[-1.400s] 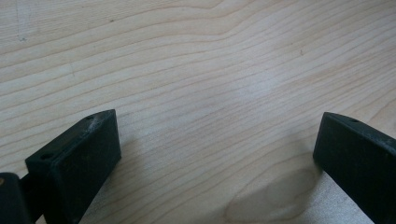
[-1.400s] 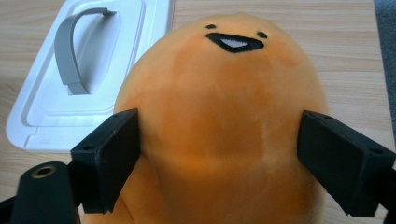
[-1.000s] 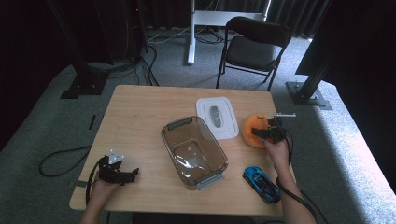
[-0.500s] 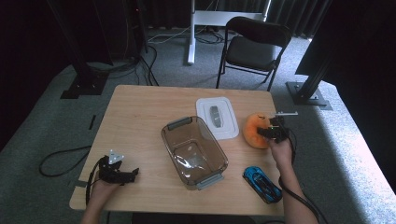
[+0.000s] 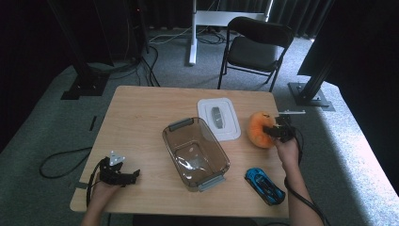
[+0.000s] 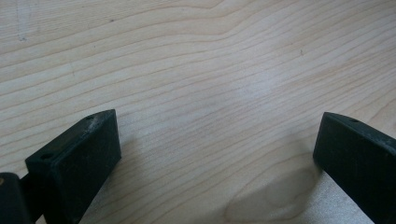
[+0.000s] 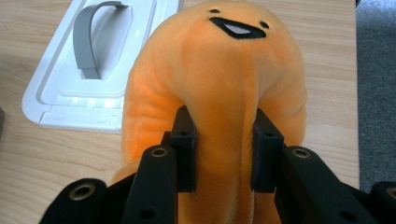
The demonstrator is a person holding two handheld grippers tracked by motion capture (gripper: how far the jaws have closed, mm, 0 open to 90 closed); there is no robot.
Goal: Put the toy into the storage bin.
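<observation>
An orange plush toy (image 5: 257, 130) with a smiling black mouth (image 7: 224, 60) sits at the right side of the wooden table (image 5: 141, 122). My right gripper (image 5: 277, 131) has just been closing its jaws, and they now pinch a fold of the plush between the pads (image 7: 227, 126). My left gripper (image 5: 133, 174) rests at the table's front left corner. Its black jaws stand wide apart over bare wood (image 6: 217, 135) with nothing between them.
A clear plastic container (image 5: 195, 153) with grey end handles stands mid-table. Its white lid (image 5: 219, 118) with a grey handle (image 7: 86, 42) lies behind it, left of the plush. A blue toy car (image 5: 264, 185) lies near the front right edge. A black chair (image 5: 254, 47) stands beyond the table.
My right gripper's jaws have closed onto the orange plush and the hand has risen slightly with it. The left hand and gripper have not moved.
</observation>
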